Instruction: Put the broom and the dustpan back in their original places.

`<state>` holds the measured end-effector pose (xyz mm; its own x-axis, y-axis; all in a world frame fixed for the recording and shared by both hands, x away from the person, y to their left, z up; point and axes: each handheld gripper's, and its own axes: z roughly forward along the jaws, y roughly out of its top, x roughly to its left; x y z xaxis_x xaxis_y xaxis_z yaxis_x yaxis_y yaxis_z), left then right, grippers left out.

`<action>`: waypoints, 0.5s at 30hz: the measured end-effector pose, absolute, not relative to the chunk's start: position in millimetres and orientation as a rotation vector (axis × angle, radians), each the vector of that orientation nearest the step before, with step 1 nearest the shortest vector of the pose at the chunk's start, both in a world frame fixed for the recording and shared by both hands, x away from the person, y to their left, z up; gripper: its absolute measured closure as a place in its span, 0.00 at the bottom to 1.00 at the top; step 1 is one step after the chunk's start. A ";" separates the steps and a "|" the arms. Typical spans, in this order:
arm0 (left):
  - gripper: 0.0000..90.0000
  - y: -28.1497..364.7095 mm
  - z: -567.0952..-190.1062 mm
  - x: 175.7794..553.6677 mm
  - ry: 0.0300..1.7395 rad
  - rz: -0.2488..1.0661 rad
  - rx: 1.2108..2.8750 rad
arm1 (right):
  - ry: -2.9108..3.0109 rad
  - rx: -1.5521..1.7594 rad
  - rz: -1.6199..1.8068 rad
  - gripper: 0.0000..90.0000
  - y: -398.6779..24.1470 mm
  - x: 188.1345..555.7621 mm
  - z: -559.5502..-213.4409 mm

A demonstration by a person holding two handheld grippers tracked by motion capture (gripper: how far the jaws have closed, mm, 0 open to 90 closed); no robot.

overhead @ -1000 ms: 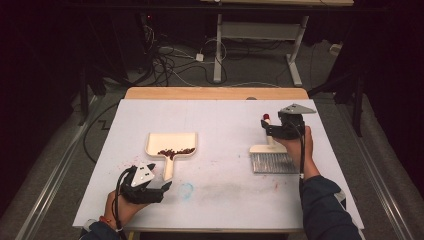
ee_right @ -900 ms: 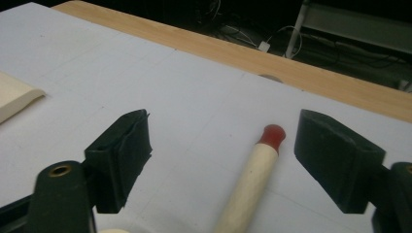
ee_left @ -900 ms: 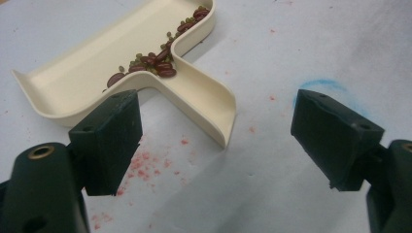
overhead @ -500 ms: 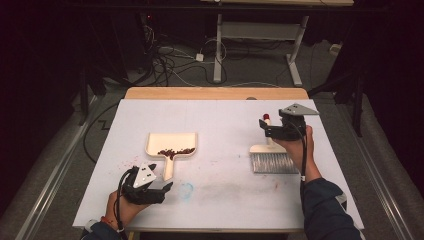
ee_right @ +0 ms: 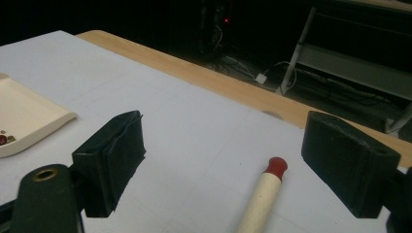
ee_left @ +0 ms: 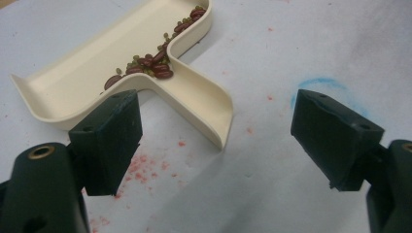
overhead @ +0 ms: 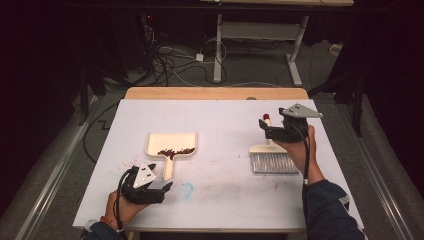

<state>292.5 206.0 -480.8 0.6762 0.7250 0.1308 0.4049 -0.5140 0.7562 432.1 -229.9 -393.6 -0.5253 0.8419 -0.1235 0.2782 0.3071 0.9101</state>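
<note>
On white table: dustpan left, brush right, both grippers empty.
Left gripper sits near the table's front edge, jaws spread wide, touching nothing, just short of the handle of the cream dustpan; red and green beans lie heaped along the pan's back wall. Brush lies flat further right, bristles toward the person; right gripper hovers over its red-tipped handle, jaws just opened fully, not touching it.
</note>
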 end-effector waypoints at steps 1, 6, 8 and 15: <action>0.21 206.1 -480.6 292.4 0.863 0.571 2.169 | 1.968 0.990 1.208 0.18 -229.7 430.9 -392.8; 0.21 206.1 -480.2 292.2 0.859 0.577 2.174 | 1.974 0.958 1.207 0.18 -225.2 424.0 -389.0; 0.21 205.7 -480.5 292.0 0.857 0.581 2.178 | 1.970 0.940 1.200 0.19 -223.4 420.4 -387.9; 0.21 205.2 -480.4 291.6 0.855 0.583 2.177 | 1.960 0.890 1.223 0.19 -221.3 410.0 -383.5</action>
<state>291.6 205.2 -480.4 0.6785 0.7203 0.1444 0.3972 -0.5250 0.7527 410.0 -221.3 -383.5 -0.5557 0.8135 -0.1717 0.2036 0.3334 0.9205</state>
